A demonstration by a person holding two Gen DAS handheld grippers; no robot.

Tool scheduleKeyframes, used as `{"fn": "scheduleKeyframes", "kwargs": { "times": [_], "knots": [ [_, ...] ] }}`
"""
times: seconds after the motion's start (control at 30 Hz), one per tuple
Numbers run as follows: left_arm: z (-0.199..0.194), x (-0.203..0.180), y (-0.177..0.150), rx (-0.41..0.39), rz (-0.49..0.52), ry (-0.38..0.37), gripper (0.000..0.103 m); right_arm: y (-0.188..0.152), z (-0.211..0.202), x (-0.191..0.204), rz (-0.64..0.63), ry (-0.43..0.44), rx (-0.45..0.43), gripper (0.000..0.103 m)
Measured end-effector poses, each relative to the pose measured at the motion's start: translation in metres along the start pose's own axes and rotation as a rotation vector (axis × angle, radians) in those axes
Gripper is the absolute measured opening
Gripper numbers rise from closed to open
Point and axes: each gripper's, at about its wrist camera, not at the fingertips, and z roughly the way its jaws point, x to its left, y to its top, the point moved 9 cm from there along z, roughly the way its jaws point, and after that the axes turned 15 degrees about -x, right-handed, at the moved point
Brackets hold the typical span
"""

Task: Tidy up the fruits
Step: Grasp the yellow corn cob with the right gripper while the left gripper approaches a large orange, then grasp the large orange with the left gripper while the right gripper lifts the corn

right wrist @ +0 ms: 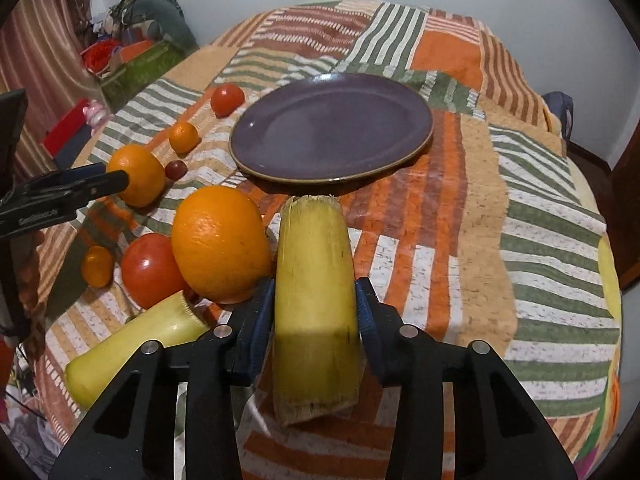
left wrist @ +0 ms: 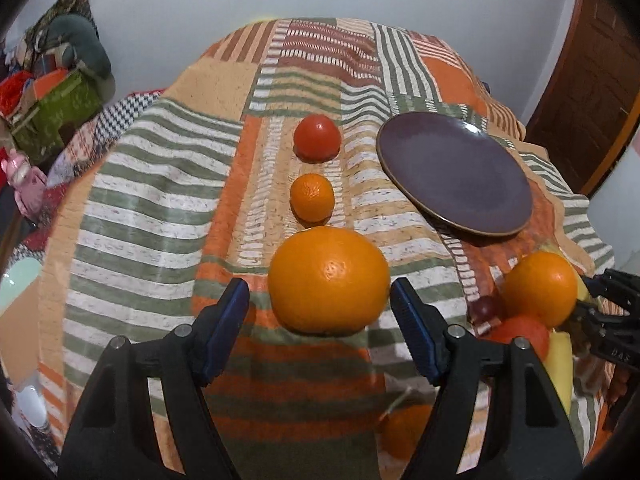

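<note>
In the left wrist view my left gripper [left wrist: 320,292] is open around a large orange [left wrist: 329,280] resting on the striped cloth; its blue pads stand just beside the fruit. Beyond it lie a small mandarin [left wrist: 312,197] and a tomato [left wrist: 317,137] in a row. The empty purple plate [left wrist: 456,172] sits to the right. In the right wrist view my right gripper [right wrist: 316,300] is shut on a yellow cane piece [right wrist: 316,280], held above the cloth before the plate [right wrist: 332,128]. The left gripper [right wrist: 80,188] shows at left by its orange [right wrist: 138,180].
Near the right gripper lie another orange [right wrist: 220,244], a tomato [right wrist: 150,270], a small mandarin [right wrist: 97,266], a second yellow cane piece [right wrist: 132,340] and a grape [right wrist: 176,169]. Cluttered boxes and bags [left wrist: 52,92] stand off the bed's left side. A wooden door [left wrist: 592,92] is at right.
</note>
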Motion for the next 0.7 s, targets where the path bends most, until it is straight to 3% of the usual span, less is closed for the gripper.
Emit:
{"fn": "scheduleKeyframes", "kwargs": {
  "times": [0.37, 0.7],
  "knots": [
    [0.011, 0.002, 0.007, -0.001, 0.000, -0.017, 0.068, 0.006, 0.001, -0.004, 0.029, 0.002, -0.037, 0.036],
    [-0.016, -0.003, 0.018, -0.048, 0.034, -0.010, 0.067, 0.031, -0.019, -0.017, 0.041, -0.041, -0.123, 0.036]
  ]
}}
